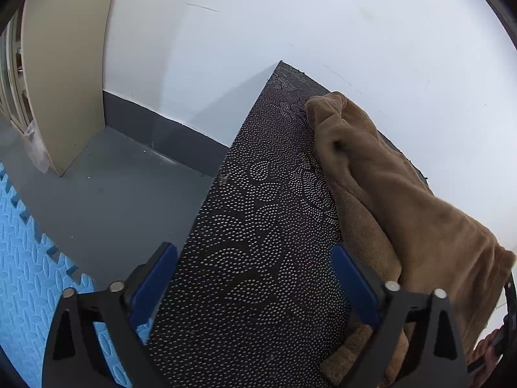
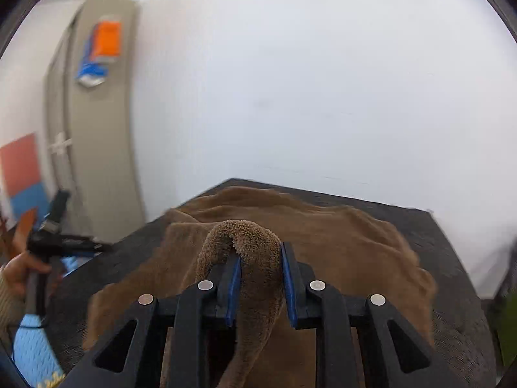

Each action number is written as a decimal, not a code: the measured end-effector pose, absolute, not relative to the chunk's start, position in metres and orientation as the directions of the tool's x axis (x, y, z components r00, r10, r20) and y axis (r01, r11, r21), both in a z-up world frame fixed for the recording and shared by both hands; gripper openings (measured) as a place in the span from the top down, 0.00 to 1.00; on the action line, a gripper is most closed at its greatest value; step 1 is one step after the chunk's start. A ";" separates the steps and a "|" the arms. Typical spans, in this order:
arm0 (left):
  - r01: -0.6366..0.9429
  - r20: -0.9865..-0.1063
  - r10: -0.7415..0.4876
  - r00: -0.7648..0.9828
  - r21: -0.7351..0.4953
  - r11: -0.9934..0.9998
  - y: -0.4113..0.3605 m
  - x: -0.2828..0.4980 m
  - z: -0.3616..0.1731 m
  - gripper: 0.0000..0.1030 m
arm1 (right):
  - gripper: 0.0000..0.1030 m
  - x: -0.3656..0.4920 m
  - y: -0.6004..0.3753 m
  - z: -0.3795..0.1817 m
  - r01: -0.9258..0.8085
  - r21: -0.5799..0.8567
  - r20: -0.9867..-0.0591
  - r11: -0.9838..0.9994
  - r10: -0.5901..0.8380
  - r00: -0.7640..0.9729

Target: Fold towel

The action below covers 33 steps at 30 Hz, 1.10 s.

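Closest to you, your right gripper (image 2: 260, 278) is clamped on a bunched fold of the brown plush towel (image 2: 290, 245), the pile looping up over the blue pads (image 2: 234, 287) while the rest lies rumpled across the dark table (image 2: 452, 258) beyond. Your left gripper (image 1: 255, 278) hangs with its jaws spread wide and empty over bare tabletop, the towel just beside its right finger. Judge the towel soft, thick and limp: it should sag and drag rather than hold a crease, so pinch a corner or hem, not a mid-cloth wad, and carry it across flat. The tabletop's dotted swirl texture looks grippy enough to hold the cloth. Farther off are the white wall (image 1: 323, 32), grey floor (image 1: 113, 187), blue foam mats (image 1: 29, 258) and a beige cabinet (image 1: 64, 80)
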<state>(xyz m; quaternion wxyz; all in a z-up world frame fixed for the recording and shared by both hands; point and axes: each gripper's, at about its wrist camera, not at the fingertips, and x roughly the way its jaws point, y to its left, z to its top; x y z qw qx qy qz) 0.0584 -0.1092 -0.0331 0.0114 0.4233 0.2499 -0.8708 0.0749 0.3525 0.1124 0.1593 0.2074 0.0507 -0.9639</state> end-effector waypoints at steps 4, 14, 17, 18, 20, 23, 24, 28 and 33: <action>0.154 -0.712 0.283 -0.643 -0.482 -0.863 -0.097 0.057 -0.025 0.01 | 0.76 0.071 0.384 0.110 0.255 0.019 -0.425 -0.967 -0.239 -0.873; -0.235 -0.787 0.239 -0.569 -0.122 -0.964 0.031 0.074 -0.006 0.01 | 0.76 0.074 0.363 0.096 0.363 -0.005 -0.425 -0.932 -0.327 -0.844; -0.252 -0.813 0.016 -0.582 0.161 -0.954 0.067 0.071 -0.026 0.01 | 0.76 0.075 0.366 0.088 0.373 0.023 -0.432 -0.927 -0.346 -0.833; -0.244 -0.811 -0.037 -0.584 0.219 -0.945 0.073 0.069 -0.033 0.01 | 0.75 0.075 0.368 0.087 0.372 0.036 -0.434 -0.928 -0.350 -0.830; -0.227 -0.808 -0.034 -0.588 0.205 -0.952 0.072 0.066 -0.036 0.00 | 0.71 0.075 0.375 0.084 0.367 0.063 -0.442 -0.928 -0.356 -0.823; -0.204 -0.821 0.030 -0.570 0.105 -0.973 0.058 0.060 -0.039 0.10 | 0.65 0.075 0.385 0.081 0.355 0.093 -0.453 -0.930 -0.357 -0.817; -0.202 -0.825 0.080 -0.559 0.042 -0.979 0.052 0.059 -0.037 0.31 | 0.58 0.075 0.387 0.080 0.351 0.101 -0.456 -0.931 -0.357 -0.815; -0.179 -0.809 0.118 -0.576 -0.017 -0.984 0.032 0.058 -0.024 0.79 | 0.41 0.077 0.396 0.079 0.343 0.130 -0.446 -0.930 -0.364 -0.818; -0.066 -0.745 0.049 -0.666 -0.006 -0.998 -0.013 0.061 0.011 0.79 | 0.41 0.072 0.399 0.079 0.342 0.137 -0.457 -0.930 -0.365 -0.811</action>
